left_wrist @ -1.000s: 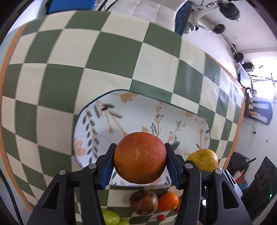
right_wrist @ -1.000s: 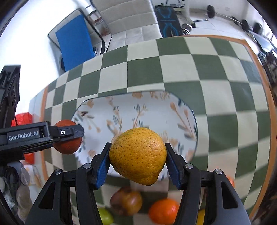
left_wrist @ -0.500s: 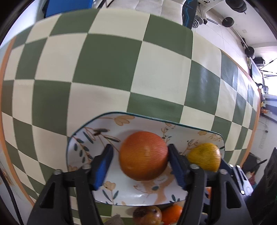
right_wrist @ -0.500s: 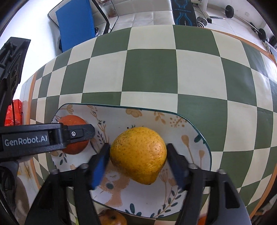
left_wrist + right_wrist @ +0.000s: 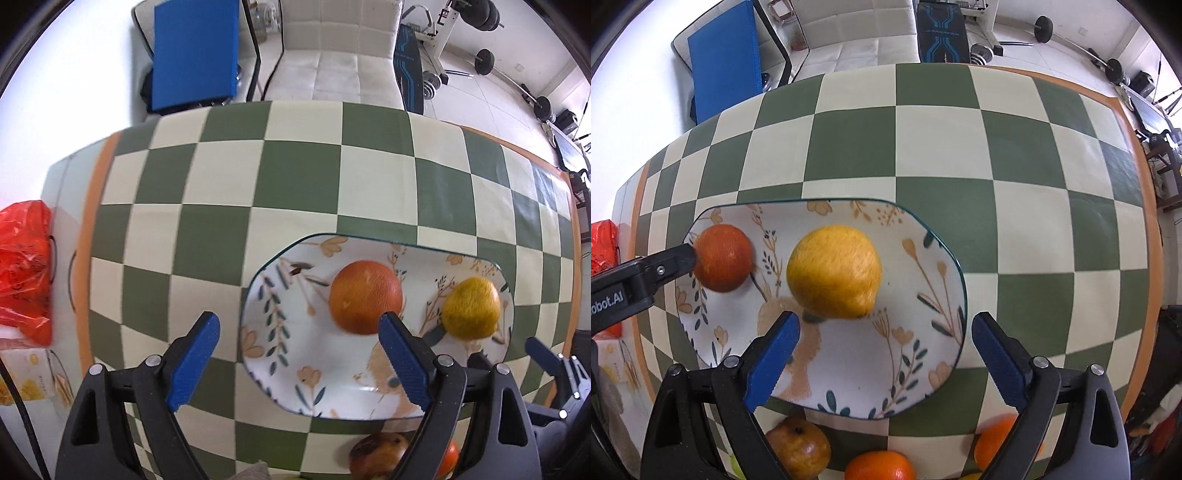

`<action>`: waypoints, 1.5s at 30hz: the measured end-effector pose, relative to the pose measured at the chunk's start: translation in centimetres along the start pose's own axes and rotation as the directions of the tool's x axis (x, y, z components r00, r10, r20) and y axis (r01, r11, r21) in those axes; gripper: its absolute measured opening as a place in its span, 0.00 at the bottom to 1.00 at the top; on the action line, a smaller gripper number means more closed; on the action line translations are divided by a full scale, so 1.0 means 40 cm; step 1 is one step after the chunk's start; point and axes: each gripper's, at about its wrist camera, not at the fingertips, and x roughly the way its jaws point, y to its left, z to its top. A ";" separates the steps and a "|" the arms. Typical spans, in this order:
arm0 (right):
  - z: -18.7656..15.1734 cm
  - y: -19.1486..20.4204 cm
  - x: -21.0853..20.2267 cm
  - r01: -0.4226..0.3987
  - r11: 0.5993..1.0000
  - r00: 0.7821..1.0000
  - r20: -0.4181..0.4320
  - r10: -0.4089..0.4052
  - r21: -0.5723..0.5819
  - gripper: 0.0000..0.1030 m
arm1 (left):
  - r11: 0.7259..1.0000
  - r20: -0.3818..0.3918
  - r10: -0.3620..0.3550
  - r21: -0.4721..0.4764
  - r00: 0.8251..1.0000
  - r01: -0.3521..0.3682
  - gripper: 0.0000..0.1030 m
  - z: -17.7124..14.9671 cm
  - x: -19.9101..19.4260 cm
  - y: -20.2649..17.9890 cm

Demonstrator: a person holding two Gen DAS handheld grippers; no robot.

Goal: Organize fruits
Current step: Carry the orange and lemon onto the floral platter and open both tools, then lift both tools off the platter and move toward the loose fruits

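A dark orange fruit (image 5: 365, 297) and a yellow citrus (image 5: 471, 308) lie on the floral plate (image 5: 291, 373). My left gripper (image 5: 299, 345) is open and empty, drawn back to the plate's near left. In the right wrist view the yellow citrus (image 5: 833, 272) sits mid-plate and the orange fruit (image 5: 723, 258) at its left; the plate's rim (image 5: 945, 365) shows. My right gripper (image 5: 882, 345) is open and empty just behind the citrus. The left gripper's finger (image 5: 661, 267) reaches in from the left.
More fruit lies on the checked cloth near the plate's front edge: a brownish fruit (image 5: 798, 448), two oranges (image 5: 879, 467) (image 5: 995, 441). A red plastic bag (image 5: 24, 269) and a carton (image 5: 35, 376) sit off the table's left.
Both grippers lowered their fruits onto the plate, opened and let go. Both have drawn back and up; the left one has shifted left.
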 end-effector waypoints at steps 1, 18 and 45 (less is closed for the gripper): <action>-0.011 0.002 -0.009 0.005 1.000 1.000 0.009 -0.005 0.002 0.93 | 1.000 0.010 0.003 0.001 1.000 -0.003 0.85 -0.012 -0.011 0.006; -0.221 0.061 -0.261 0.040 0.999 0.982 0.185 -0.041 0.009 0.93 | 1.000 0.177 -0.013 0.020 0.984 0.009 0.85 -0.222 -0.220 0.045; -0.417 0.031 -0.351 -0.059 0.994 0.975 0.218 0.037 0.096 0.94 | 1.000 0.189 0.024 -0.012 0.982 -0.022 0.97 -0.372 -0.229 0.083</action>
